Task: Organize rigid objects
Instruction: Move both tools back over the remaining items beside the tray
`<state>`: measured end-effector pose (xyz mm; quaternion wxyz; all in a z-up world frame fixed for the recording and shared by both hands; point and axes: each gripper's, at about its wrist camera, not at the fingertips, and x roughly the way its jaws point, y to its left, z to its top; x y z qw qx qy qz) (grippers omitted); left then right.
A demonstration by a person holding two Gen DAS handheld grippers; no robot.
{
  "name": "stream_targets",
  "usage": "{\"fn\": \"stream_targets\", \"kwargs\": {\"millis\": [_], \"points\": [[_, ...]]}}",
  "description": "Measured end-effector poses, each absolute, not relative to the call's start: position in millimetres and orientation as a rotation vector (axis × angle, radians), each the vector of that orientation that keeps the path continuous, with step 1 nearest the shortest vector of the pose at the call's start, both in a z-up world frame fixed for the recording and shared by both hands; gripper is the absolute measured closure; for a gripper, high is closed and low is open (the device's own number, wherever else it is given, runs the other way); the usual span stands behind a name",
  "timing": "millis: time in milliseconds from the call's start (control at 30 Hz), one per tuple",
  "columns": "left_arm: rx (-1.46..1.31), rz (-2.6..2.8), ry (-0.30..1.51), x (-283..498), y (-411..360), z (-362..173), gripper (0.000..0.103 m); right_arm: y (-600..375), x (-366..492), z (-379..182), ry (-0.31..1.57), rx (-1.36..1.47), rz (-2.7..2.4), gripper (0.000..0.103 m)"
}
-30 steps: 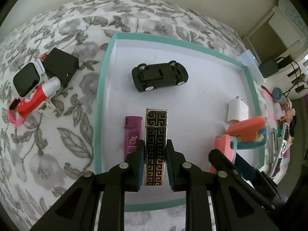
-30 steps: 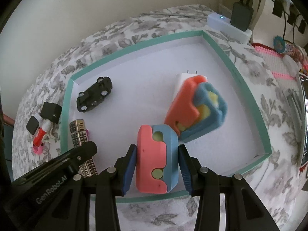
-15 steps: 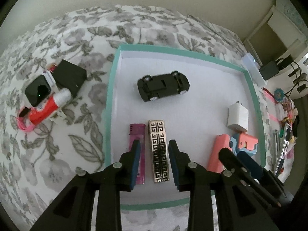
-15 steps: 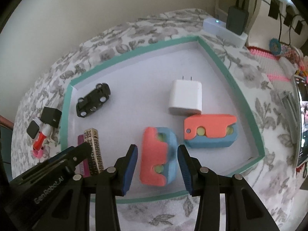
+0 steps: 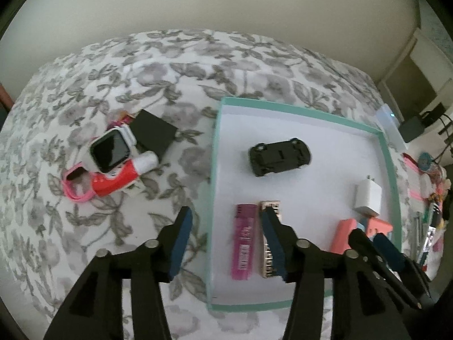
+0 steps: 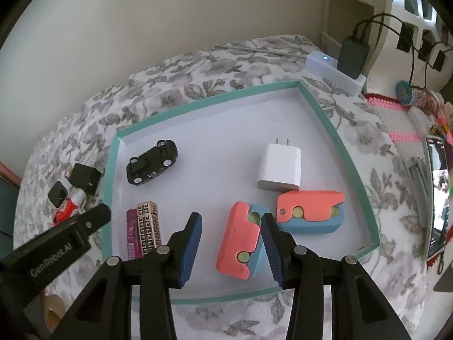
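In the tray (image 6: 325, 119): two lighters (image 6: 148, 231), two puzzle blocks (image 6: 240, 243), both grippers' fingers (image 6: 191, 243) opening, empty.

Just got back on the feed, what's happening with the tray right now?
A person with two handheld grippers is sorting small items into a teal-rimmed tray on a floral bedspread. The left gripper is opening with nothing between its pads; the patterned gold lighter lies beside a purple lighter. The right gripper is opening around a pink-and-blue toy block lying on the tray floor. A toy car, white charger and second block are in. A smartwatch waits outside.
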<state>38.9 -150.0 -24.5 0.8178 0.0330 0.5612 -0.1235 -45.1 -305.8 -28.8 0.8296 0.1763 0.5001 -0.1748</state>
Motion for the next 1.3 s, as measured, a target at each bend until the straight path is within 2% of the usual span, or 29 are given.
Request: {"fn": "stream_targets", "kwargs": {"millis": [100, 133, 233, 300, 367, 433, 533, 567, 633, 700, 867, 1300], "points": [[0.088, -0.218, 1.184, 41, -145, -25, 0.038, -305, -45, -30, 1.062, 0.359, -0.379, 0.043], [0.091, -0.2, 1.179, 42, -142, -25, 0.033, -305, -45, -30, 1.063, 0.353, -0.385, 0.042], [0.102, -0.153, 1.164, 45, -135, -26, 0.028, -306, -44, -31, 1.065, 0.337, -0.402, 0.035], [0.107, -0.128, 1.154, 46, -131, -26, 0.023, -307, -44, -32, 1.067, 0.333, -0.406, 0.035], [0.108, -0.113, 1.147, 48, -127, -26, 0.021, -307, -44, -33, 1.07, 0.332, -0.411, 0.032], [0.108, -0.104, 1.145, 50, -123, -26, 0.021, -308, -43, -34, 1.073, 0.327, -0.417, 0.021], [0.109, -0.087, 1.138, 52, -119, -25, 0.021, -307, -42, -35, 1.072, 0.317, -0.425, 0.016], [0.109, -0.084, 1.136, 52, -117, -25, 0.019, -307, -42, -35, 1.072, 0.315, -0.426, 0.015], [0.107, -0.077, 1.132, 54, -115, -25, 0.01, -306, -42, -36, 1.07, 0.311, -0.429, 0.01], [0.11, -0.066, 1.125, 55, -112, -24, 0.01, -306, -42, -36, 1.067, 0.307, -0.431, 0.004], [0.106, -0.046, 1.106, 57, -103, -22, 0.01, -304, -40, -36, 1.061, 0.294, -0.422, 0.0], [0.05, -0.028, 1.093, 67, -73, -11, 0.01, -302, -38, -35, 1.053, 0.297, -0.411, 0.0]]}}
